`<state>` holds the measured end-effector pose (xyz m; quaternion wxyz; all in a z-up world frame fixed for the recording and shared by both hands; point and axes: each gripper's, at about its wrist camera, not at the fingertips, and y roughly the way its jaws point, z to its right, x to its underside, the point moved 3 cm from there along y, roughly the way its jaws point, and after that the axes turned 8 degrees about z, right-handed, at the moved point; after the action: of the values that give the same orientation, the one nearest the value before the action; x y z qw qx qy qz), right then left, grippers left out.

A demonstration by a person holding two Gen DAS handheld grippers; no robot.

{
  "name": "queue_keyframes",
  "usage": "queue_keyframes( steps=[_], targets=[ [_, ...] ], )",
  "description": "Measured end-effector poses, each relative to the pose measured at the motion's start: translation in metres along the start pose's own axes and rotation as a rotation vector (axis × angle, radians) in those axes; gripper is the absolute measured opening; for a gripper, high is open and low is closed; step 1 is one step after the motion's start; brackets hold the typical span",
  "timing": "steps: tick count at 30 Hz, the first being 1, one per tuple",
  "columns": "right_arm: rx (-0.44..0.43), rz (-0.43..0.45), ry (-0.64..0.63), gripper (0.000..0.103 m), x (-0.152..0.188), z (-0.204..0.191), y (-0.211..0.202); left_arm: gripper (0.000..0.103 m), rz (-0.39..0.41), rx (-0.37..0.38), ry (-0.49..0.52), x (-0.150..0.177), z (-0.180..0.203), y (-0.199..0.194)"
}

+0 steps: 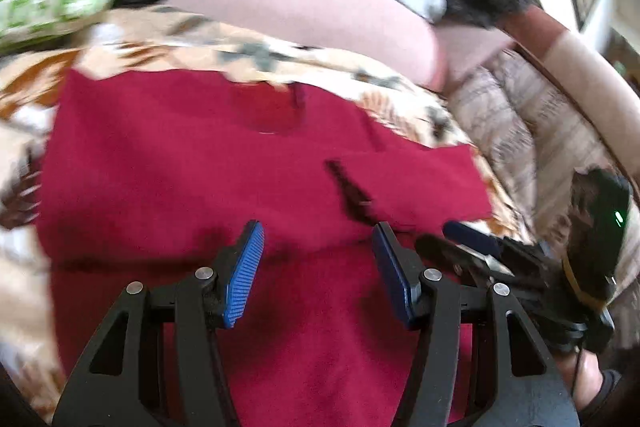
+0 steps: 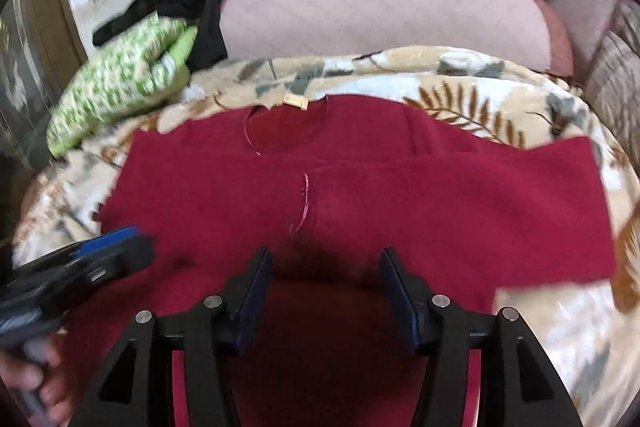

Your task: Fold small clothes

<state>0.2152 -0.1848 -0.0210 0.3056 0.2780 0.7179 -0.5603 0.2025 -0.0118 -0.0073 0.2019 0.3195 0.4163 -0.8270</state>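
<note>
Blue-padded, the left gripper (image 1: 318,275) and the right gripper (image 2: 326,297) both stood apart-jawed, holding nothing, just above the near part of the dark red knit garment (image 2: 360,203). It lay flat on a leaf-patterned cream blanket (image 2: 460,91), neckline far. Beyond sat a green-and-white patterned cloth (image 2: 120,95), far left, and a pink cushion (image 2: 380,15).

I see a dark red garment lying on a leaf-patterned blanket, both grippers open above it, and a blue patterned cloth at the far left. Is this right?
Not quite: the patterned cloth is green and white, not blue, as the right wrist view shows. The rest holds: the dark red garment lies on the leaf-patterned blanket, with the left gripper and right gripper open above it.
</note>
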Motion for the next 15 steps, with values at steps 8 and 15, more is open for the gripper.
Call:
queue_keyframes(
  steps=[8,15],
  targets=[
    [0.077,0.068,0.257,0.058,0.029,0.049,-0.061,0.056,-0.214,0.11,-0.115,-0.003,0.029,0.082],
    [0.017,0.093,0.372,0.058,0.016,0.063,-0.062,0.057,-0.237,0.186,-0.34,-0.006,0.033,0.108]
  ],
)
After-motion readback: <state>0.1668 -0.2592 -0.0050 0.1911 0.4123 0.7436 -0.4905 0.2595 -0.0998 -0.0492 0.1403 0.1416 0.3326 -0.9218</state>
